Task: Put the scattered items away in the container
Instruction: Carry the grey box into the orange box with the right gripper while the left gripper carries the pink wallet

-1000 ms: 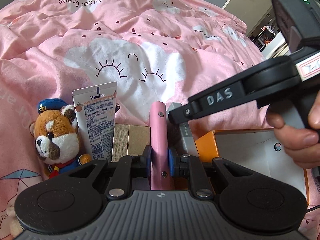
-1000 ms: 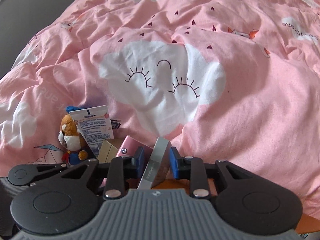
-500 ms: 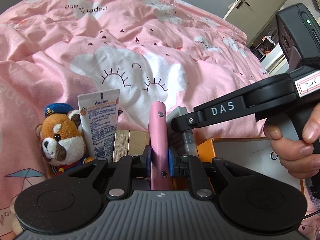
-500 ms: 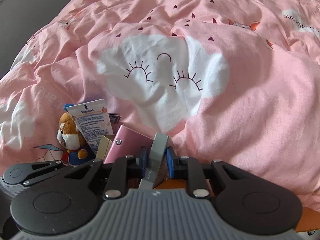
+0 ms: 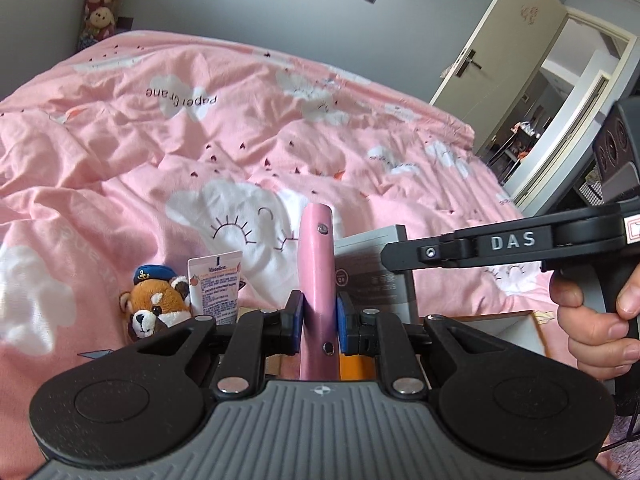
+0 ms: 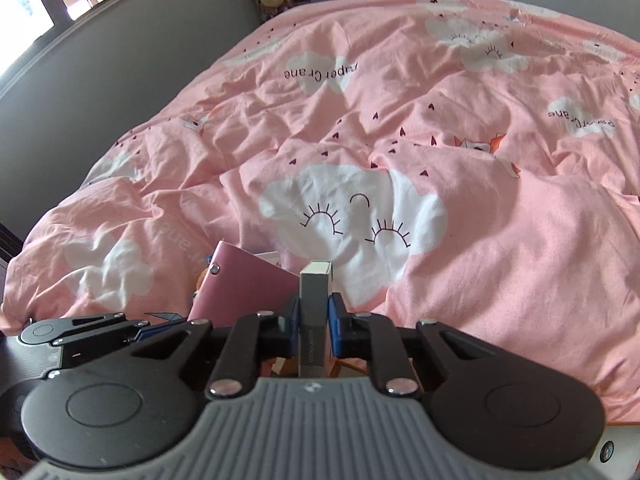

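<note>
My left gripper (image 5: 318,320) is shut on a flat pink case (image 5: 316,272), held upright on edge above the bed. My right gripper (image 6: 314,320) is shut on a narrow grey box (image 6: 314,300), also upright; it shows in the left wrist view (image 5: 374,276) just right of the pink case. The pink case shows in the right wrist view (image 6: 240,288) to the left of the grey box. The orange-rimmed container (image 5: 536,328) lies low behind the left gripper. A red panda plush (image 5: 156,308) and a Vaseline tube (image 5: 216,284) stand at the left on the bed.
The pink cloud-print duvet (image 6: 400,160) covers the whole bed. A grey wall and an open door (image 5: 500,80) stand beyond it. Plush toys (image 5: 102,0) sit at the far left corner. A hand (image 5: 600,320) grips the right gripper's handle.
Both grippers have risen and tilted up with their items; the pink case and grey box stand higher above the plush, tube and container, and the room's wall and door have come into view.
</note>
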Tool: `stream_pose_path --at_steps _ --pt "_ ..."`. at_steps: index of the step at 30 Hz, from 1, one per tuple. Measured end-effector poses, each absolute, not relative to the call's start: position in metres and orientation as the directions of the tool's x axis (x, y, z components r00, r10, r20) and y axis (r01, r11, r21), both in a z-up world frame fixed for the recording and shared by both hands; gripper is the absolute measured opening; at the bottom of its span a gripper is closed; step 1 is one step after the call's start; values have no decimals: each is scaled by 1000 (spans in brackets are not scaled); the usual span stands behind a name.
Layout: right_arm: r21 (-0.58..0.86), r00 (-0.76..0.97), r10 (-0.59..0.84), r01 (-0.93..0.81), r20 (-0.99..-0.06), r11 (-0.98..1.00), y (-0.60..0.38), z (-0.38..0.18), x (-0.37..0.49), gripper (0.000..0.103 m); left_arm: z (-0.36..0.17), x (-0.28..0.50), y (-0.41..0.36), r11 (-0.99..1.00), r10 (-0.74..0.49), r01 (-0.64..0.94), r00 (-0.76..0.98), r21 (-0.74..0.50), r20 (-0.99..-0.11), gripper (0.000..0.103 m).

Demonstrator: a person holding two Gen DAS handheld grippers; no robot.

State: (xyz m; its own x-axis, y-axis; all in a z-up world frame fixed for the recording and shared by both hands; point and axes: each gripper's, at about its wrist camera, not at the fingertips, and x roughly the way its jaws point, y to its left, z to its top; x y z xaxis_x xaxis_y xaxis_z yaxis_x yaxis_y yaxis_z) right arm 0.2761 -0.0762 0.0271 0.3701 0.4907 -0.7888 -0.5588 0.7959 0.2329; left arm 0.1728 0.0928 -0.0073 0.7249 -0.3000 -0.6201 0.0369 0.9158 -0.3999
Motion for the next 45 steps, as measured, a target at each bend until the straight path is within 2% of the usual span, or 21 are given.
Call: stream_pose_path --at_steps 7,12,23,35,45 --pt "288 416 543 -534 -730 795 -128 62 240 17 16 144 76 900 -345 87 741 -427 -576 19" --pt "300 435 522 -482 -733 823 -172 61 214 17 13 130 59 863 -434 140 698 -486 -570 19" --pt "376 277 480 -354 -833 857 -227 -27 181 17 -30 131 17 824 -539 204 567 -528 -622 19" --pt "530 43 557 -255 -830 809 -239 -95 206 17 -51 146 5 825 -544 177 506 -537 -669 19" --pt "516 0 528 -207 -849 831 -256 -124 221 20 -62 162 -10 828 -548 181 465 -531 -695 19"
